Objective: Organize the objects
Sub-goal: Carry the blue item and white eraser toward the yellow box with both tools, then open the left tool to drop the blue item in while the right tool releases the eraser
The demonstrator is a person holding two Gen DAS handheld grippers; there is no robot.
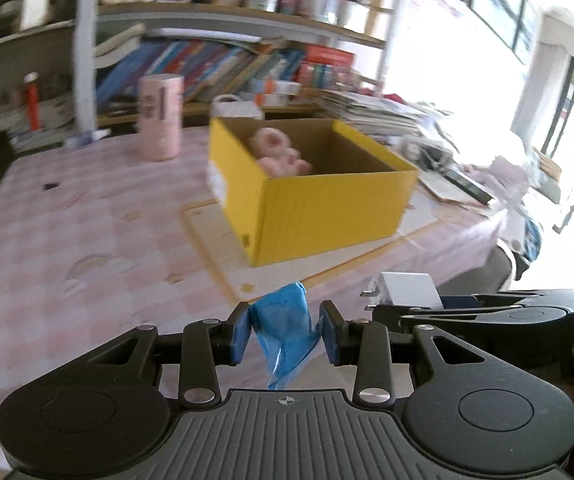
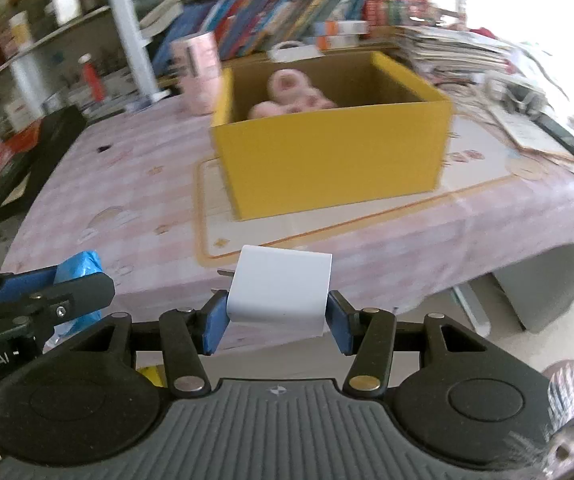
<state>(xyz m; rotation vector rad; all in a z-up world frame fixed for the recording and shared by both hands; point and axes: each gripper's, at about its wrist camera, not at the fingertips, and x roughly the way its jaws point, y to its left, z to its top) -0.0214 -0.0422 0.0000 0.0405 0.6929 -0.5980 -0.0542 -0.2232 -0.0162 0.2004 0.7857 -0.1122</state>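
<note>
Left wrist view: the left gripper (image 1: 286,332) hangs above the near edge of the tabletop (image 1: 87,216), its fingers (image 1: 240,334) closed on a crumpled blue plastic bag (image 1: 285,332). The bag's long axis runs roughly up and down, with a loose tail trailing toward the camera. Ahead stands an open yellow box (image 1: 327,204) on a placemat (image 1: 223,264), a pink plush toy (image 1: 277,152) already inside it.

Right wrist view: the right gripper (image 2: 277,326) clamps a white charger block (image 2: 281,294) by its two side faces. Its metal prongs stick out to the left, so its plug axis lies across the fingers. The box sits straight ahead, well apart.

The step in hand looks like carrying both items to the box. The next move calls for advancing over the rim, then releasing each inside.
</note>
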